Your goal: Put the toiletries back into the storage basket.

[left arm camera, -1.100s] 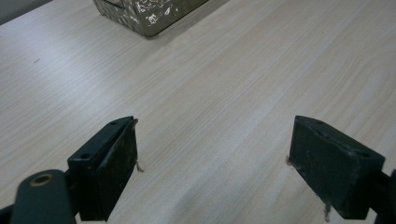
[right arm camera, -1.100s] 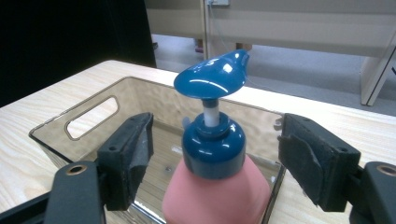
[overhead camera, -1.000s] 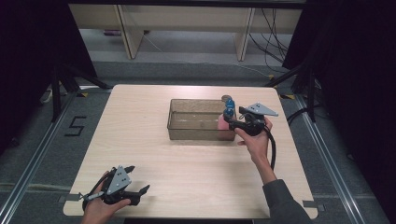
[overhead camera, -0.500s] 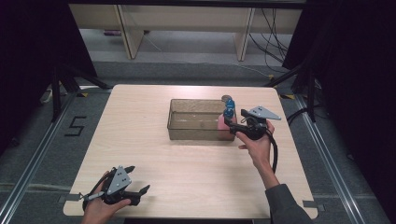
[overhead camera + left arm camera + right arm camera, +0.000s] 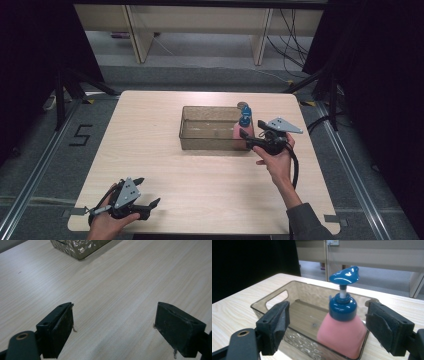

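Observation:
A pink pump bottle [image 5: 239,132] with a blue pump head [image 5: 344,275] stands upright inside the right end of a translucent brown bin [image 5: 210,108]. My right gripper [image 5: 250,128] is open just to the right of the bin. In the right gripper view its jaws stand wide apart on either side of the bottle [image 5: 342,332] without touching it, and the bin's wall [image 5: 274,300] lies beyond. My left gripper [image 5: 149,191] rests open near the table's front left corner. Between its jaws there is only bare wood [image 5: 113,325].
The light wooden table [image 5: 150,135] has open room to the left of and in front of the bin. A corner of the bin [image 5: 77,247] shows far off in the left gripper view. Shelving legs and cables stand beyond the table's far edge.
The pump bottle sits a little lower than a second ago. My right gripper has shifted slightly to the right and toward the person. The left gripper has stayed put.

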The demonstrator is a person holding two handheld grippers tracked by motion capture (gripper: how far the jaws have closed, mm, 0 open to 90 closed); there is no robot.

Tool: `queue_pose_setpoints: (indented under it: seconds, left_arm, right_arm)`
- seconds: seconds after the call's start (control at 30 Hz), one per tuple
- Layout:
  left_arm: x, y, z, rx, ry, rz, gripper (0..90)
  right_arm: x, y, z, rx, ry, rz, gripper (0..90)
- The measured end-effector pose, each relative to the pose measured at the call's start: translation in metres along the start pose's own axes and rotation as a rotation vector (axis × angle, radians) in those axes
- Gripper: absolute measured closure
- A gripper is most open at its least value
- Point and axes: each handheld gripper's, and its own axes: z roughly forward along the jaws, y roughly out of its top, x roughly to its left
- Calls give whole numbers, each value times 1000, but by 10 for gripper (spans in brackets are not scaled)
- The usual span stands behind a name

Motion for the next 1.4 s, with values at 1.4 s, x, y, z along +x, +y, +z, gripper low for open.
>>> queue_pose_setpoints:
  seconds: [1.4]
  left_arm:
    - [0, 0, 0, -1, 2, 3, 150]
  right_arm:
    - [24, -27, -27, 35, 83, -7, 199]
